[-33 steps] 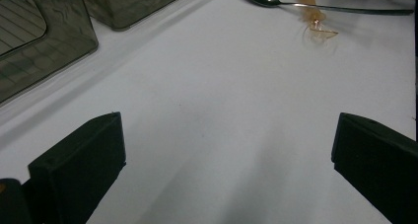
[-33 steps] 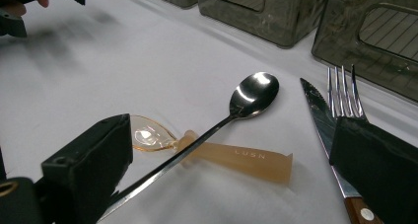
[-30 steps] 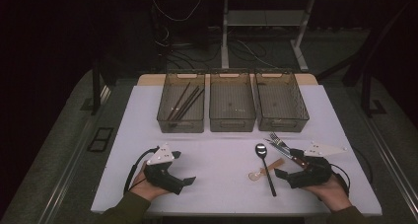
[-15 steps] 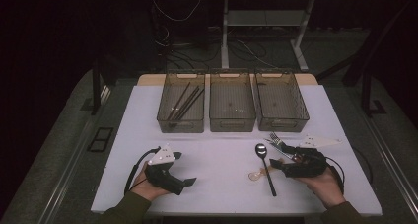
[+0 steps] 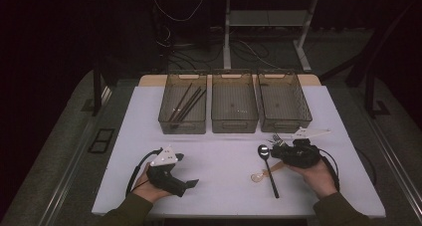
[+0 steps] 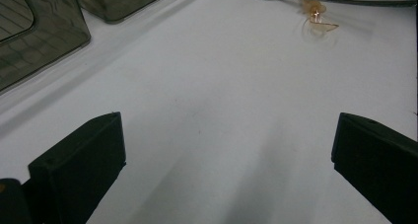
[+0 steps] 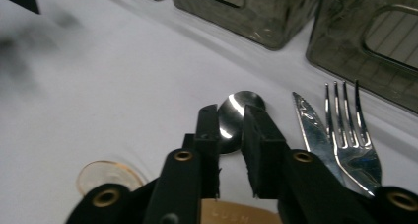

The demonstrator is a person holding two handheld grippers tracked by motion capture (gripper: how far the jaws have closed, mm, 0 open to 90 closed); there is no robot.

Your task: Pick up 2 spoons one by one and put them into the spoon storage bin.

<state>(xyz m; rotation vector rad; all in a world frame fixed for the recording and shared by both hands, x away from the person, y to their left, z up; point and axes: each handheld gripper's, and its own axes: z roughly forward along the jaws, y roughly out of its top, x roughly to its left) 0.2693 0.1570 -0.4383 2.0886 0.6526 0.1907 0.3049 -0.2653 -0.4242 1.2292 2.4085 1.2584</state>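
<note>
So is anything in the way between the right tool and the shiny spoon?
No, nothing visible. The jaws of the right tool have just been closing with the spoon between them; whether they pinch it yet is unclear. The knife and fork lie off to one side, not between.

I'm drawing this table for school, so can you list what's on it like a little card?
table: white
bins: three in a row at the far side
sticks: dark, in the left bin
spoon: metal, lying in front of the right gripper
clear spoon: beside the spoon
knife and fork: side by side near the right bin
left gripper: jaws wide open, nothing between them
right gripper: jaws have just been closing, narrow gap left, spoon's bowl at their tips; grip unclear
</note>
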